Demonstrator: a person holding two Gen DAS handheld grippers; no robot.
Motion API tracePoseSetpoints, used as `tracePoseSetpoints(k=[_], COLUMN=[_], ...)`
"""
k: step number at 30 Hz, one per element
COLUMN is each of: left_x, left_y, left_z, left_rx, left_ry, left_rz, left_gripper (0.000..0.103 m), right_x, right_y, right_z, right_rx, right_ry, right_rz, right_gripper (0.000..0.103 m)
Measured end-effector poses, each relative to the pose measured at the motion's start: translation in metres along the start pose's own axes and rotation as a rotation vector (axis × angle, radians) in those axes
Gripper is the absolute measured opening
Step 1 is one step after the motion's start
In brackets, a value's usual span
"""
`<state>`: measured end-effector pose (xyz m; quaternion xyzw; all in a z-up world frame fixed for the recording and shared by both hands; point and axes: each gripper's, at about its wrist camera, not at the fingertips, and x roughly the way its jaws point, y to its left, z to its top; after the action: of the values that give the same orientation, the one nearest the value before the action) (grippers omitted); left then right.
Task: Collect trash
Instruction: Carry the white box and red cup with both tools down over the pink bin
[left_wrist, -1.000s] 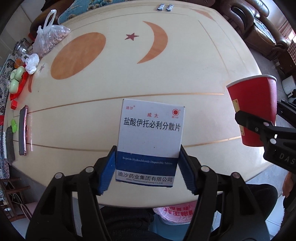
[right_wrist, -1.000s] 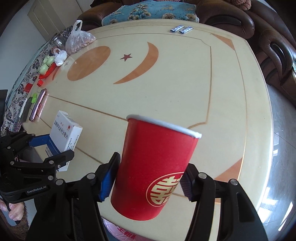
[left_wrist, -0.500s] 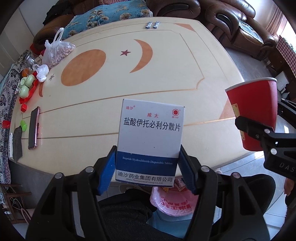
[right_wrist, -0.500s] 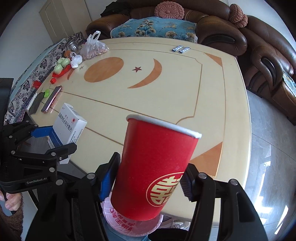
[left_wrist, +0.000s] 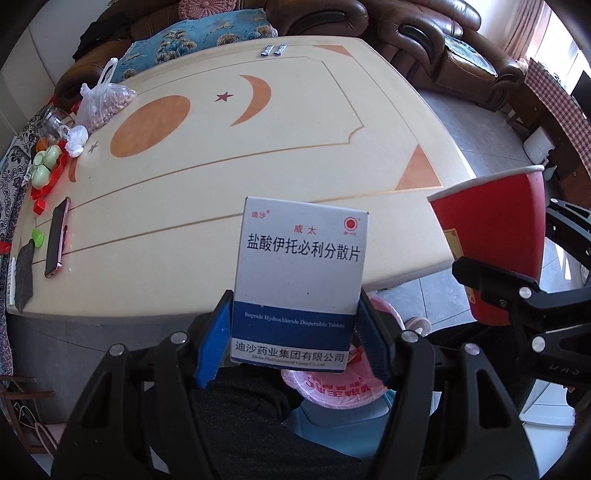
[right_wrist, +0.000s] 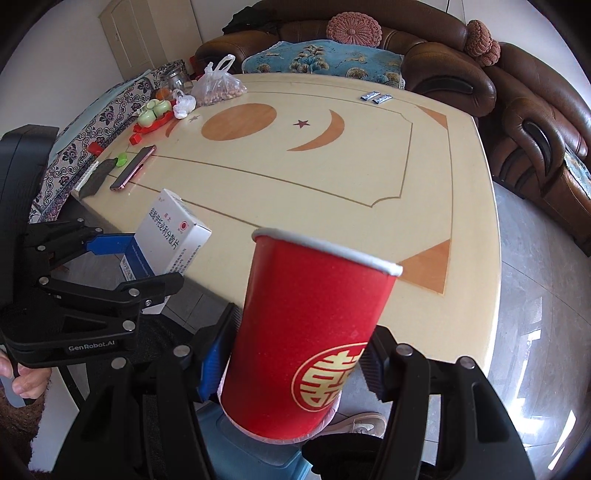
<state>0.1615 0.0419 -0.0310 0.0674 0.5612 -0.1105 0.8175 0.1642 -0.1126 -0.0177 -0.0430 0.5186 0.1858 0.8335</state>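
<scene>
My left gripper (left_wrist: 295, 339) holds the medicine box (left_wrist: 301, 280) upright off the near edge of the table (left_wrist: 295, 147), and my right gripper (right_wrist: 291, 369) holds the paper cup (right_wrist: 310, 332) to the right of it. Below and between them sits the bin (left_wrist: 332, 384), on the floor near the table's edge. On the table's left side lie a phone (left_wrist: 56, 243), a tea set (left_wrist: 46, 166) and a bag of nuts (left_wrist: 107, 103) farther back. Two sachets (left_wrist: 273, 50) lie at the far edge, with a sofa (right_wrist: 369, 62) behind.
</scene>
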Motion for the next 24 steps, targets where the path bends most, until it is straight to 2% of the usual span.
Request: tracePoseSetpoints(k=[6,12,24], left_x=[0.005,0.020,0.077], left_y=[-0.007,-0.011,-0.014], left_z=[-0.030,-0.057,-0.092], left_rx=[0.009,0.010,0.006], left_ry=[-0.013,0.010,0.075], left_rz=[-0.010,-0.058,-0.090], left_gripper=[0.063,0.063,0.063], right_x=[0.004,0.013,0.065], right_y=[0.011,0.012,0.007], right_z=[-0.036,-0.065,-0.109], right_rx=[0.006,0.032,0.081], right_ry=[0.019,0.035,0.107], right_rz=[0.019,0.029,0.036], right_gripper=[0.059,0.059,0.059])
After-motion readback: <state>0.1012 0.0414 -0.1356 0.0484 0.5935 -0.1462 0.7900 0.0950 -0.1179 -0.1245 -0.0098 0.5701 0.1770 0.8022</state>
